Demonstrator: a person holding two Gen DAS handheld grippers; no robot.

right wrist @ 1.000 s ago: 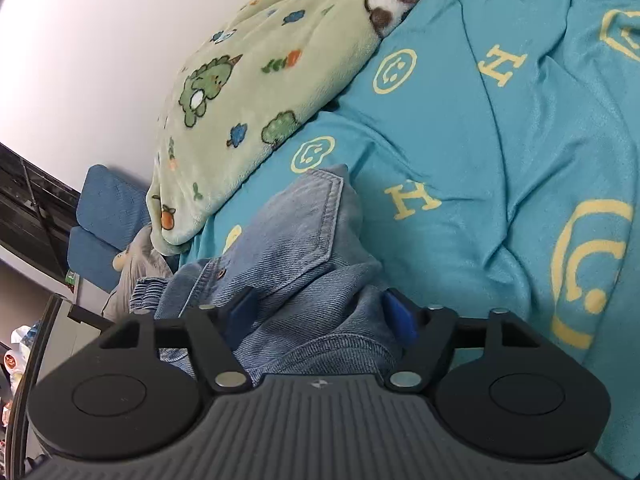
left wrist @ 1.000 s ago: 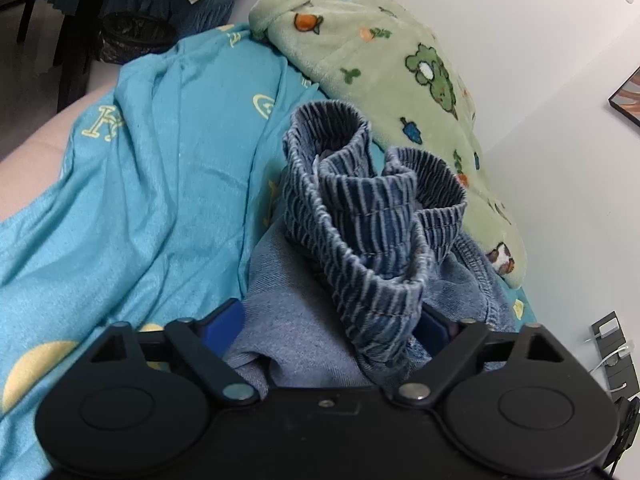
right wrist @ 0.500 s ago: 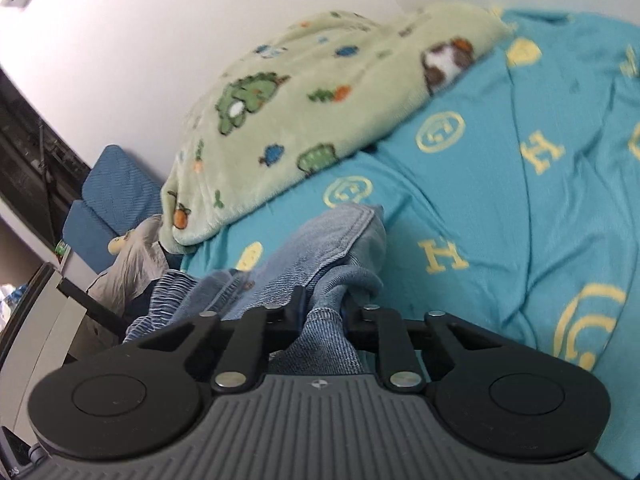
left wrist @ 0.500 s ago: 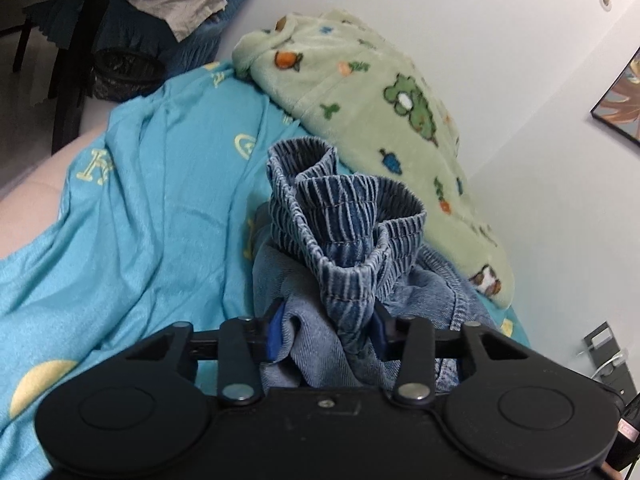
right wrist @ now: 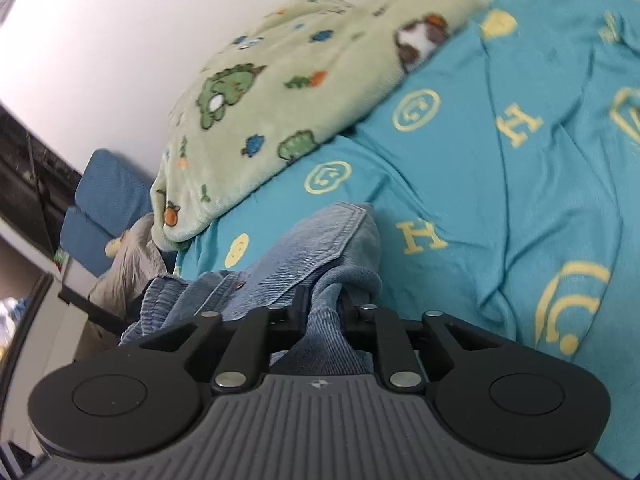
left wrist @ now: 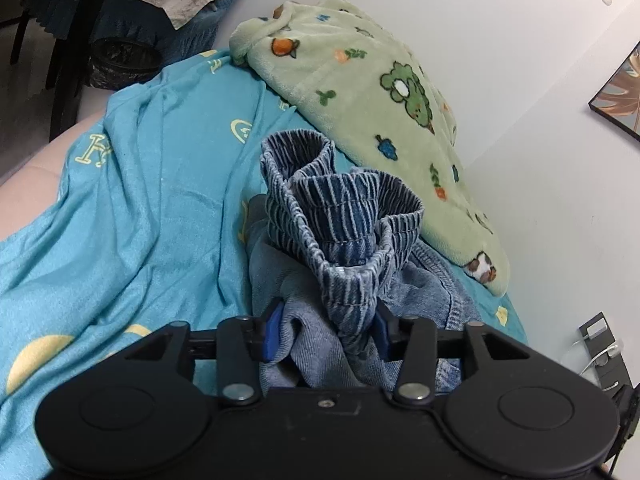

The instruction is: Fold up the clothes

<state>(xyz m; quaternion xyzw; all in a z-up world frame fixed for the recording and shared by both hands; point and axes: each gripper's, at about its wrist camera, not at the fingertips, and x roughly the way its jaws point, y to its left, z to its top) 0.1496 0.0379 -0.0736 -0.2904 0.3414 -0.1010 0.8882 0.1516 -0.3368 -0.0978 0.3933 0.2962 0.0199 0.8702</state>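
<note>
Both grippers clamp denim shorts [left wrist: 344,240] on teal bedsheet [left wrist: 140,208]; green blanket [left wrist: 372,92] by wall.

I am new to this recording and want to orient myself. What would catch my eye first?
First, the denim garment bunched between both grippers, its ribbed elastic waistband standing up in the left wrist view. The left gripper and right gripper each have jaws shut on it. Behind lie a turquoise sheet and a green cartoon blanket by the wall.

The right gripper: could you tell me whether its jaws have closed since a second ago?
Yes. The right gripper was open around the denim garment; its jaws have drawn inward and now pinch it.
</note>
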